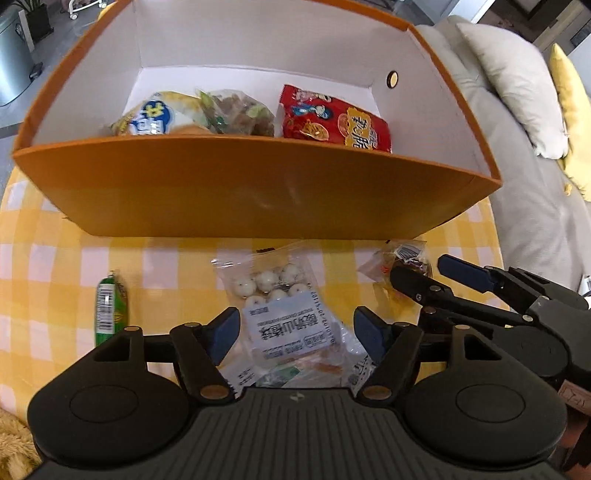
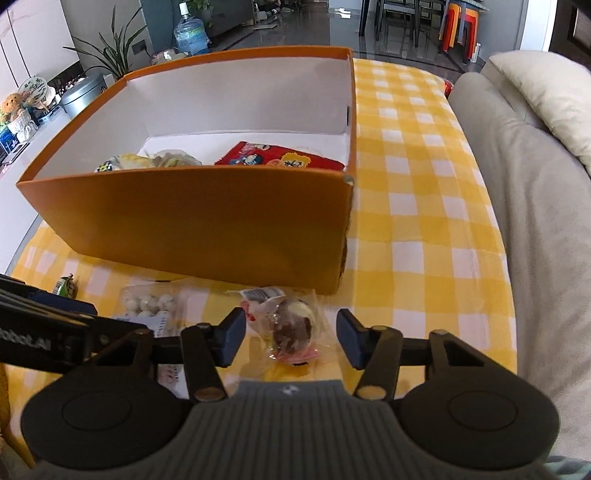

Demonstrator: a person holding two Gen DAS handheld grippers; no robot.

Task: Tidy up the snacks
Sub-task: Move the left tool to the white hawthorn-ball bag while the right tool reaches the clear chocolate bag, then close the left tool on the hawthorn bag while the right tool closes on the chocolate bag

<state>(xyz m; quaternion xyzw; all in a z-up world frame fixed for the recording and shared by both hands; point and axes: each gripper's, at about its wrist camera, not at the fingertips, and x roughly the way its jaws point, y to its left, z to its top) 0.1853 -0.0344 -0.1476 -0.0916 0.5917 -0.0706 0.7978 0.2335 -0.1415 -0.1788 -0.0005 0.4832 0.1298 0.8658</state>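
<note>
An orange box (image 1: 240,192) with a white inside stands on the yellow checked tablecloth; it also shows in the right wrist view (image 2: 207,229). Inside lie a red snack bag (image 1: 332,122), a brown snack bag (image 1: 240,114) and a yellow-blue bag (image 1: 155,118). My left gripper (image 1: 295,332) is open around a clear bag of white balls (image 1: 273,288). My right gripper (image 2: 291,341) is open around a clear pack with a brown and white sweet (image 2: 291,325); this gripper shows in the left wrist view (image 1: 424,273) too. A green wrapped snack (image 1: 109,310) lies at the left.
A grey sofa (image 2: 535,221) with a cream cushion (image 2: 546,92) borders the table on the right. The tablecloth (image 2: 417,206) stretches right of the box. A metal bin (image 1: 11,62), plants and a water bottle (image 2: 190,33) stand beyond.
</note>
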